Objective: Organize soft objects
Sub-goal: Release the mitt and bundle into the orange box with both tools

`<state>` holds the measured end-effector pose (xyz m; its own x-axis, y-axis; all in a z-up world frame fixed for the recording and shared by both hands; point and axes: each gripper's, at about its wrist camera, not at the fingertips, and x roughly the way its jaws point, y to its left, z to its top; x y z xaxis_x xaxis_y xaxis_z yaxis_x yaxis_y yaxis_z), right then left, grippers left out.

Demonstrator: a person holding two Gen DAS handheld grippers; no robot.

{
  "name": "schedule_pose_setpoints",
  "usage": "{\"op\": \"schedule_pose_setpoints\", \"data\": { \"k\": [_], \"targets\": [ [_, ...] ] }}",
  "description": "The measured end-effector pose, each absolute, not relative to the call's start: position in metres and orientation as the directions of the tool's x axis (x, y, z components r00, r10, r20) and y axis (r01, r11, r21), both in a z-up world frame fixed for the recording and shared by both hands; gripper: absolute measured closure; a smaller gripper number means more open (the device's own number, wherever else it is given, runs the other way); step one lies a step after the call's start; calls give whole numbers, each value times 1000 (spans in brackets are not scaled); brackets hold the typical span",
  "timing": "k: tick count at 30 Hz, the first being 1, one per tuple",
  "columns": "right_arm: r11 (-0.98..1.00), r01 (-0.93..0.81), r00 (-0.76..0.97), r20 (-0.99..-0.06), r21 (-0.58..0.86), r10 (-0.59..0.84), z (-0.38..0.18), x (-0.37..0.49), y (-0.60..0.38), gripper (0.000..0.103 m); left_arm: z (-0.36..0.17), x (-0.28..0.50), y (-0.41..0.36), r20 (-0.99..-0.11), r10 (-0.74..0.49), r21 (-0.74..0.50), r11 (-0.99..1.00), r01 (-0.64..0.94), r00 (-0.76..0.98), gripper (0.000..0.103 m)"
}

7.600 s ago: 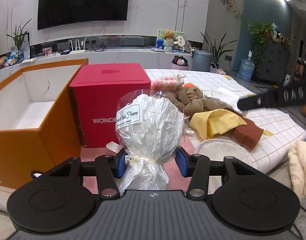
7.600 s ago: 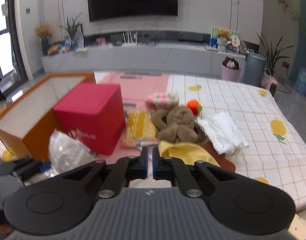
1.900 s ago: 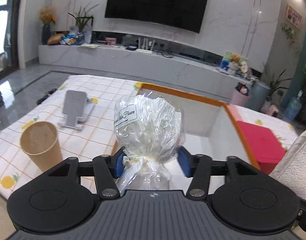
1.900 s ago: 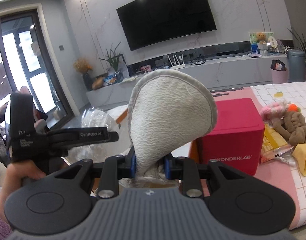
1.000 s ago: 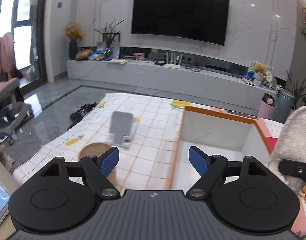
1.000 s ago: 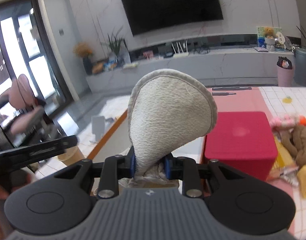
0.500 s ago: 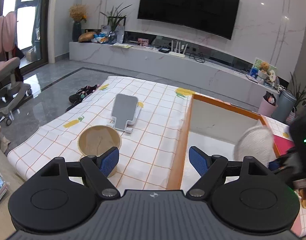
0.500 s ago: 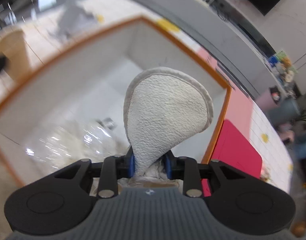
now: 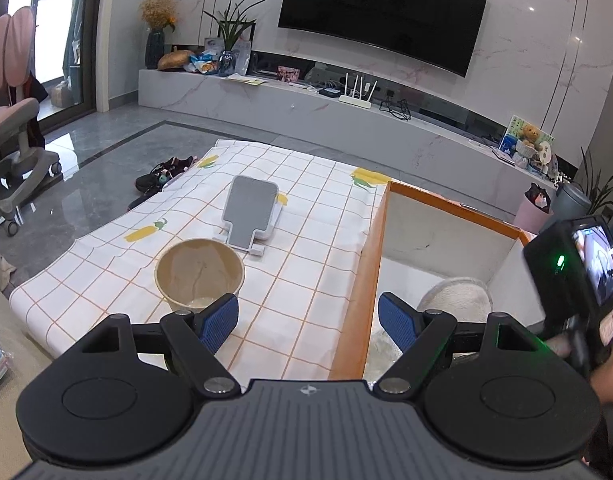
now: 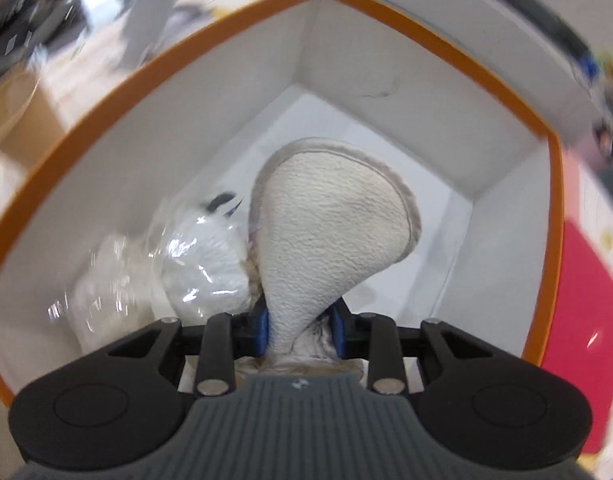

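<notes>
My right gripper [image 10: 300, 326] is shut on a cream round terry pad [image 10: 330, 236] and holds it down inside the orange-rimmed white box [image 10: 386, 20]. A cellophane-wrapped white towel bouquet [image 10: 194, 264] lies on the box floor just left of the pad. My left gripper [image 9: 308, 326] is open and empty, hovering over the box's left wall [image 9: 366, 264]. The pad [image 9: 454, 296] and the right gripper's body [image 9: 578, 276] show in the left wrist view inside the box.
A paper cup [image 9: 200, 272] and a grey phone stand [image 9: 252, 212] sit on the checked cloth left of the box. A red box [image 10: 578, 320] stands against the orange box's right side. A TV wall and low counter lie beyond.
My left gripper let go of the wrapped bouquet, which now lies in the box. My right gripper moved down into the box with the pad.
</notes>
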<state>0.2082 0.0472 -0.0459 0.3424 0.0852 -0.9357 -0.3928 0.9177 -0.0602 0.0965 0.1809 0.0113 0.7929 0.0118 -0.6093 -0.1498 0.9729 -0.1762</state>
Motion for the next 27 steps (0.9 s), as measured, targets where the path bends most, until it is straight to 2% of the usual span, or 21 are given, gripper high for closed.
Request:
{"op": "schedule_pose_setpoints", "data": {
  "k": [2,4,8,11,12,15,18,27],
  "targets": [
    [949,-314,289,-948,34,130,-50,215,38,73,11,97,181,-612,9,-183,971,-152,791,10],
    [957,-275,256,-952,93,166,-54,218,26,65,10,98,180,-616,8,-180,972,-150,787,10],
    [944,-308,234,-952,118,195,-51,215,14,59,9,99,174,-619,17,-152,978,-141,785,10],
    [926,-371,233,-958,74,170,-43,212,19,46,9,99,171,-619,12,-148,980,-131,785,10],
    [919,-391,238,-958,55,158,-41,210,22,39,9,98,172,-620,11,-148,980,-131,785,10],
    [892,-451,232,-963,17,136,-30,200,28,31,9,98,172,-620,10,-147,981,-129,784,10],
    [881,-473,233,-967,-17,106,-16,191,31,7,9,98,173,-620,10,-152,979,-133,785,10],
    [902,-425,305,-927,70,216,39,176,11,6,11,96,174,-620,8,-152,980,-130,785,10]
  ]
}}
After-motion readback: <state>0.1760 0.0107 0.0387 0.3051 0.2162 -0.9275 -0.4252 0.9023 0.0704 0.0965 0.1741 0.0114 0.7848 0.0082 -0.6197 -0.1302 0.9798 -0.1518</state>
